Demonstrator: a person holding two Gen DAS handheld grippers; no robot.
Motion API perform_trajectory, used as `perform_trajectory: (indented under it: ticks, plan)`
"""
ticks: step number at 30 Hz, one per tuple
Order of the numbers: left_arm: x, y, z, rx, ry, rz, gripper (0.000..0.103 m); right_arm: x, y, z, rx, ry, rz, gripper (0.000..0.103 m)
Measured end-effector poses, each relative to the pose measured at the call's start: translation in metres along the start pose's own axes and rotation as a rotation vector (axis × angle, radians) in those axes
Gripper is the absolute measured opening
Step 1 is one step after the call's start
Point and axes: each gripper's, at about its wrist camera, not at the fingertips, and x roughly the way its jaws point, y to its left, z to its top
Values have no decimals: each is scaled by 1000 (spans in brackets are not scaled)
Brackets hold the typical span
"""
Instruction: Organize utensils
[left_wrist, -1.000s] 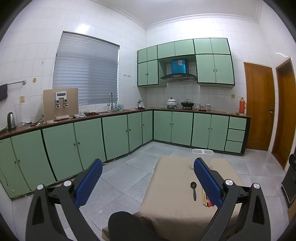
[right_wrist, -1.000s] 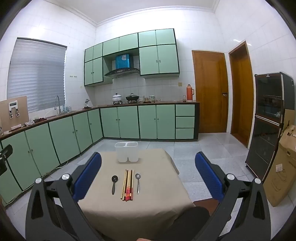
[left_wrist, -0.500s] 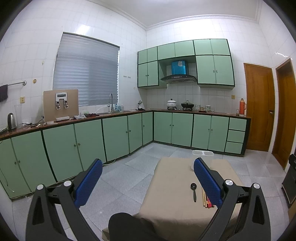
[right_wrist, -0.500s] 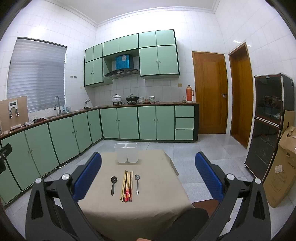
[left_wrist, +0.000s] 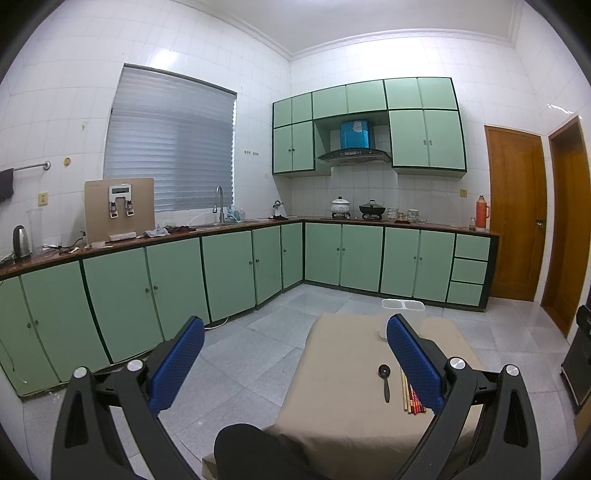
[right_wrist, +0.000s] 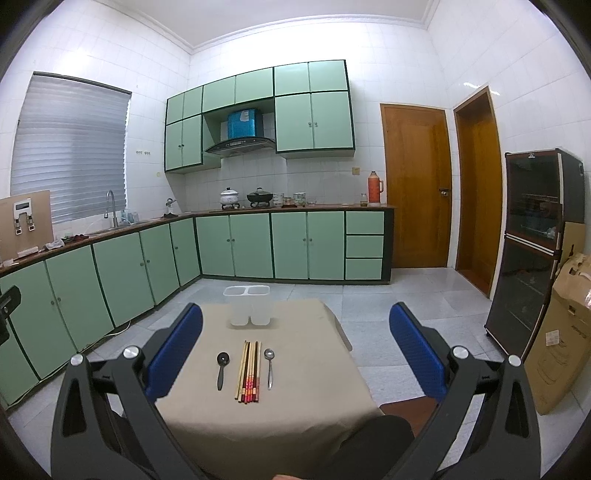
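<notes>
Barely shifted since before. Left gripper (left_wrist: 295, 362) and right gripper (right_wrist: 295, 354): fingers wide, holding nothing, above counter (right_wrist: 303, 410) with chopsticks (right_wrist: 249, 371), spoons, holder (right_wrist: 246, 304).

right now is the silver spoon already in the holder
No, the silver spoon lies flat on the tablecloth right of the chopsticks, while the clear holder stands apart at the far edge.

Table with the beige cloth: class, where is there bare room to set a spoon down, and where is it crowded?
The table is bare right of the silver spoon, left of the black spoon, along the near edge, and between the chopsticks and the white two-compartment holder. The middle strip is crowded: spoons flank the chopsticks closely.
</notes>
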Motion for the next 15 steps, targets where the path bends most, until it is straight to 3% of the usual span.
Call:
perform_trajectory:
  ticks: [15]
  plan:
    - [-4,-1,1,4,1,-1,97,5,7,-3,1,-3,-7,98]
